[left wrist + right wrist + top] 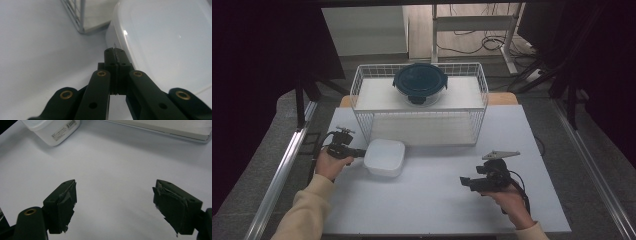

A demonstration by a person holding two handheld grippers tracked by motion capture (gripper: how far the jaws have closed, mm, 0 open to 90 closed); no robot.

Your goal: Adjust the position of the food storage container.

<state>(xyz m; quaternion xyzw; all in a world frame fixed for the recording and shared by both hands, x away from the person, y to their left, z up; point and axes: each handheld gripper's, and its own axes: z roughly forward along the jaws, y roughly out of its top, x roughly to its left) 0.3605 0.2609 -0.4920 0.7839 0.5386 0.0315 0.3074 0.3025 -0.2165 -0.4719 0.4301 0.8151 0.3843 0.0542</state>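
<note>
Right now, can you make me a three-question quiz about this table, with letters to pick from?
1. Where is the round blue-lidded container?
A. on top of the wire rack
B. on the floor
C. in a hand

2. What colour is the square box?
A. red
B. white
C. green

3. How are the right gripper jaws?
A. wide apart
C. holding a cup
B. pressed together

Answers: 1 A, it sits on the rack's upper shelf. 2 B, box and lid look white. 3 A, bare table shows between them.

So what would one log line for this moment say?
left gripper: shut at white box edge | right gripper: open above table | wire rack: holds round container
</note>
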